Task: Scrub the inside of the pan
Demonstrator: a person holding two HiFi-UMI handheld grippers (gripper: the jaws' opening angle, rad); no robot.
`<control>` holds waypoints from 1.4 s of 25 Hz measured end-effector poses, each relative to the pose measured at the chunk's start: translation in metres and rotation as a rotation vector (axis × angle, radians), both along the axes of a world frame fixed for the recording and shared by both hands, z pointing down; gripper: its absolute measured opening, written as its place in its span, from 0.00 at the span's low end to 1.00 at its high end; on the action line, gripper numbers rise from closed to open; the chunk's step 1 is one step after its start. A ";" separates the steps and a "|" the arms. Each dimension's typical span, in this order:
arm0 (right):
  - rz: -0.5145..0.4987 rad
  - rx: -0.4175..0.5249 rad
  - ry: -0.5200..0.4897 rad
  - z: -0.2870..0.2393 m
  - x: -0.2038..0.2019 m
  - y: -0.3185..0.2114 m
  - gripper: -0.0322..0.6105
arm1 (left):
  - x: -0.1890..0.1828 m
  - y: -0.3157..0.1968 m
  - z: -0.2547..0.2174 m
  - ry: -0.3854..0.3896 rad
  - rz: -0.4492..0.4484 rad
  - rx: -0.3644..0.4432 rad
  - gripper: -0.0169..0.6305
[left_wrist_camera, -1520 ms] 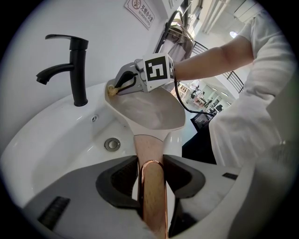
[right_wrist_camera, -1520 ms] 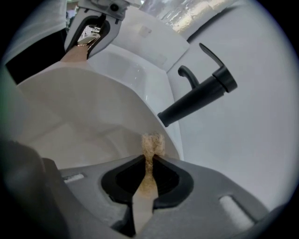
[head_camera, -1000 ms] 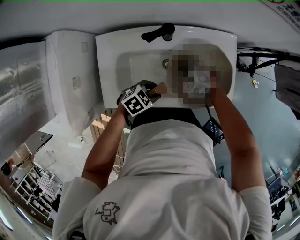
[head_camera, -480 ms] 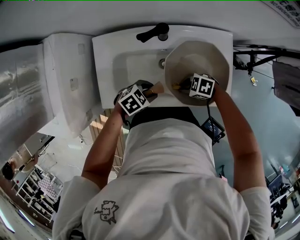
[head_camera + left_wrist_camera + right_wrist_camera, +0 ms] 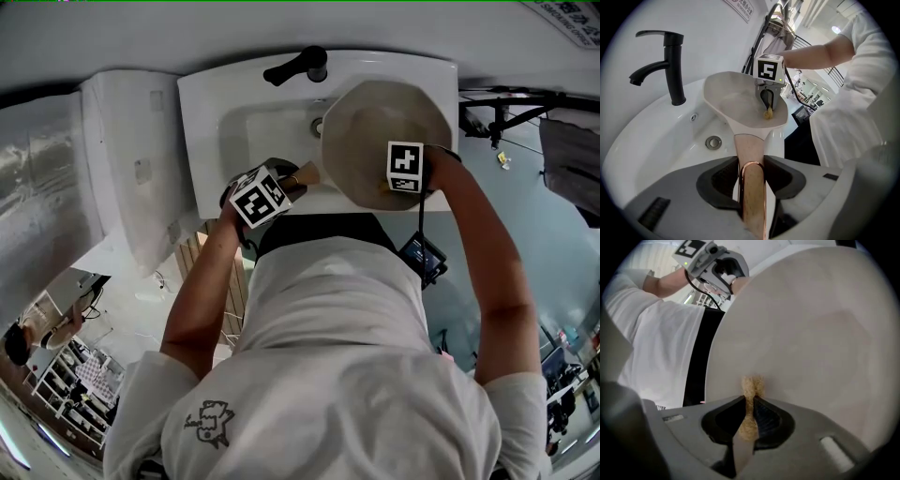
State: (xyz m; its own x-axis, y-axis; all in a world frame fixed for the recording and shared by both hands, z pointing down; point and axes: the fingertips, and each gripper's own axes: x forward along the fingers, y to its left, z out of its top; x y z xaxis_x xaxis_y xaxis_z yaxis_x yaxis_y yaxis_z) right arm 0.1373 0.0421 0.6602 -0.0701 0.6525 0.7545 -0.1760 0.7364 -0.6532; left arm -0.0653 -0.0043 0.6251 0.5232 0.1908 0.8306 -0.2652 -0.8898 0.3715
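Scrubbing step: left gripper [image 5: 751, 174] clamps handle [image 5: 750, 146], right gripper [image 5: 749, 414] pinches scourer [image 5: 751, 385] against pan [image 5: 811, 333] interior; next stroke likely needs steady pressure across the base.

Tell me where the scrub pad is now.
In the right gripper view the scrub pad is pinched in the right gripper, its tip against the inside of the pan, near the rim on the person's right.

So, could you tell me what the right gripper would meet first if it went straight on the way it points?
The inside of the pan: the right gripper holds a tan scrub pad whose tip seems to touch it.
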 end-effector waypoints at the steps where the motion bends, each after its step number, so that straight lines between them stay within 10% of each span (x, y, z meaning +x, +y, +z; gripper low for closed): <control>1: -0.021 0.013 0.047 0.001 0.010 -0.003 0.13 | 0.000 0.000 0.000 0.001 0.001 -0.002 0.28; 8: -0.143 0.387 0.350 0.026 0.065 -0.075 0.13 | 0.003 0.001 0.001 -0.008 0.026 -0.008 0.28; 18: -0.073 0.897 0.281 0.037 0.034 -0.170 0.13 | 0.001 0.000 0.001 -0.020 0.034 -0.011 0.28; 26: -0.007 0.980 0.070 0.041 -0.032 -0.184 0.13 | 0.000 -0.001 0.000 -0.012 0.009 -0.002 0.28; 35: 0.050 0.833 -0.174 0.038 -0.086 -0.135 0.14 | 0.001 -0.001 0.003 -0.031 0.002 -0.008 0.28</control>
